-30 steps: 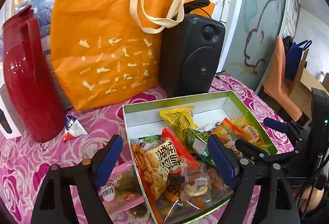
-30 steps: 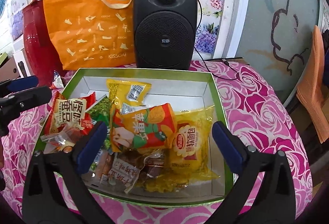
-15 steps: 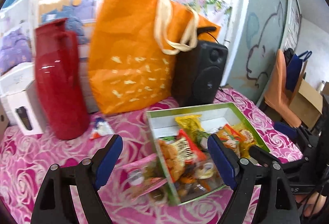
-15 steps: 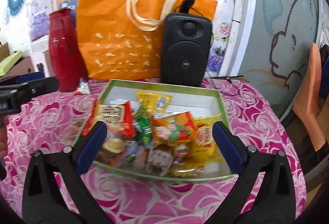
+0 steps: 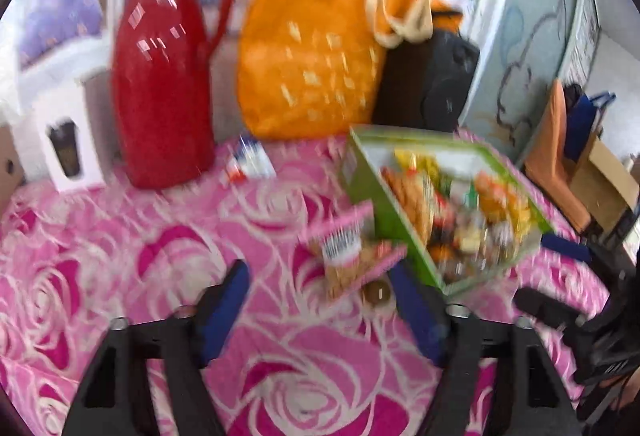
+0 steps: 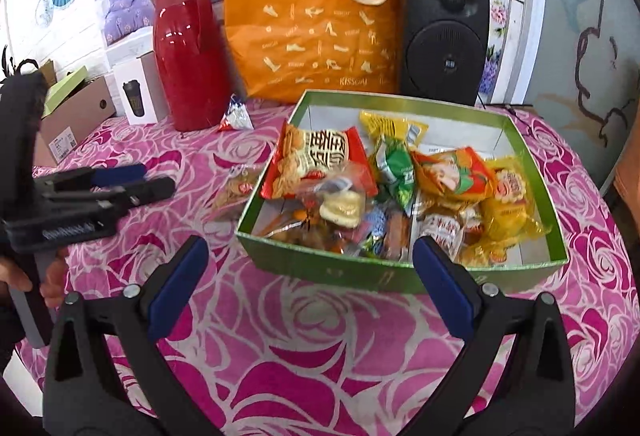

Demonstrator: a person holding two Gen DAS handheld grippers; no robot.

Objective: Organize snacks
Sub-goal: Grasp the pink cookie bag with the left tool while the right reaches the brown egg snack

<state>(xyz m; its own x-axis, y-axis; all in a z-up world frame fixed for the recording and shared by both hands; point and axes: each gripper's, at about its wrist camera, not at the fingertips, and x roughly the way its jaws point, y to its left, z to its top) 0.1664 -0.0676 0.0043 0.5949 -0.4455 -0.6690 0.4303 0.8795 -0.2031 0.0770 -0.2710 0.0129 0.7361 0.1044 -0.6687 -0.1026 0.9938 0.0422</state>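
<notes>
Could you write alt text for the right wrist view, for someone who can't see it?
A green box full of snack packets sits on a pink rose tablecloth, framed by the open right gripper. Behind stand a red jug, orange bag and black speaker.

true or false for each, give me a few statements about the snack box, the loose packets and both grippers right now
1. The green box holds many snack packets. True.
2. The left gripper is shut on a packet. False: it is open and holds nothing.
3. A pink packet lies on the tablecloth outside the box. True.
4. The red jug stands inside the box. False: it stands on the table behind it, beside the orange bag.
5. The right gripper is open. True.
</notes>
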